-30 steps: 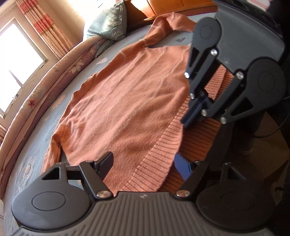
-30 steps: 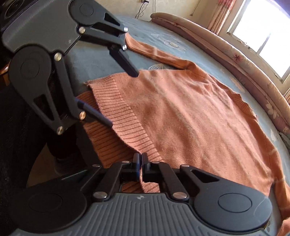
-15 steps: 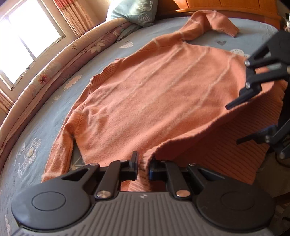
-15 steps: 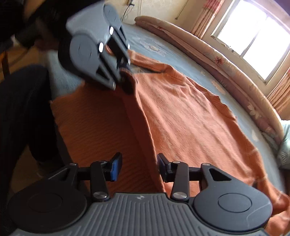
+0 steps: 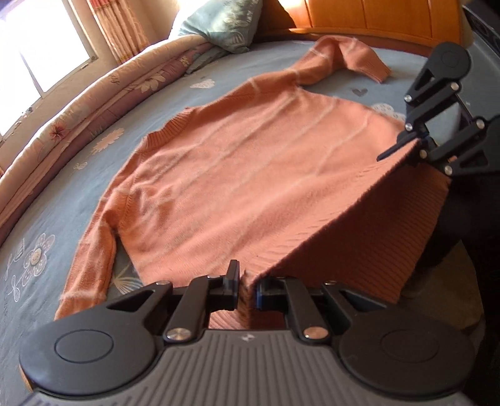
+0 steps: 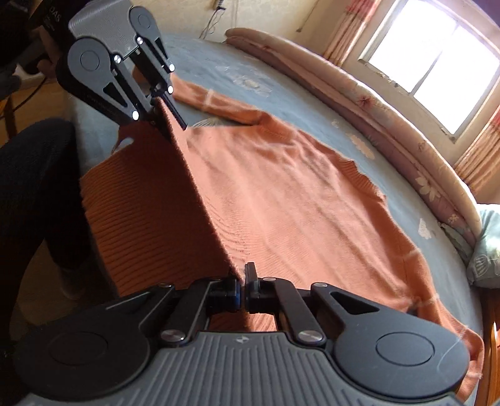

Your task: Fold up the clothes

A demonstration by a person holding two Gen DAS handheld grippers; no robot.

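The main risk from here is that the knit slips out of one pinch while the hem is carried over, because each gripper holds only a thin edge of soft, stretchy fabric; if one corner drops, the fold lands crooked and the hem sags in the middle. A second risk is uneven travel: if one hand leads the other, the taut line between them skews and the far sleeves get dragged out of place on the bed [image 5: 78, 175]. The orange sweater [image 5: 250, 175] lies spread flat on the blue flowered bed cover, neckline toward the rolled quilt [image 6: 359, 93] by the window, one sleeve reaching toward the wooden headboard [image 5: 375, 15]. The left gripper [image 5: 247, 290] is closed tight on one corner of the ribbed hem, the fabric pinched right between its pads. The right gripper [image 6: 243, 290] is likewise clamped shut on the other hem corner; its jaws have just been closing onto the fabric that is now between them. The hem edge runs straight and raised between the two grippers, lifted off the bed, with the ribbed underside hanging toward the person's dark trouser leg [image 6: 34, 187].
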